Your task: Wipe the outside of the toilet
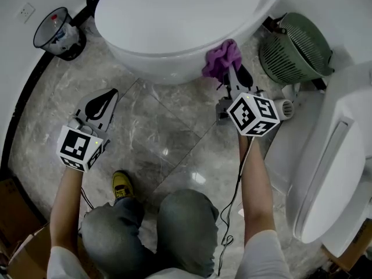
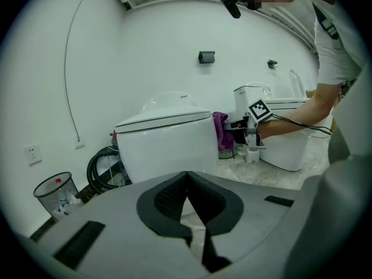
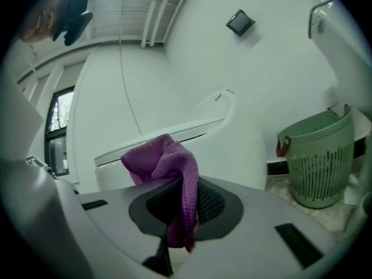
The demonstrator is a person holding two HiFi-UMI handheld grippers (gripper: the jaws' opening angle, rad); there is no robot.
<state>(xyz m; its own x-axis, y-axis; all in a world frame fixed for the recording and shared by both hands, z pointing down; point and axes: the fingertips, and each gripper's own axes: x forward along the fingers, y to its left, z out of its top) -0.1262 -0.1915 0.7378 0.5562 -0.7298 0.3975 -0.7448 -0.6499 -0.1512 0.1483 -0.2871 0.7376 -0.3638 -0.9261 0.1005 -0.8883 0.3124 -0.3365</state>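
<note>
A white toilet (image 1: 174,22) with its lid down stands at the top middle of the head view. My right gripper (image 1: 235,74) is shut on a purple cloth (image 1: 221,60), which is bunched against the toilet's lower right side. In the right gripper view the cloth (image 3: 168,167) hangs from between the pads of the right gripper (image 3: 183,205), with the toilet (image 3: 232,138) just behind it. My left gripper (image 1: 110,93) hovers over the floor to the left, shut and holding nothing. The left gripper (image 2: 187,179) faces the toilet's side (image 2: 168,147) and sees the cloth (image 2: 221,129) beyond it.
A second white toilet (image 1: 334,173) stands at the right. A green basket (image 1: 296,48) sits between the two toilets. A black mesh bin (image 1: 55,31) and a black hose (image 2: 102,167) are at the left by the wall. The person's knees (image 1: 180,225) are below on the marble floor.
</note>
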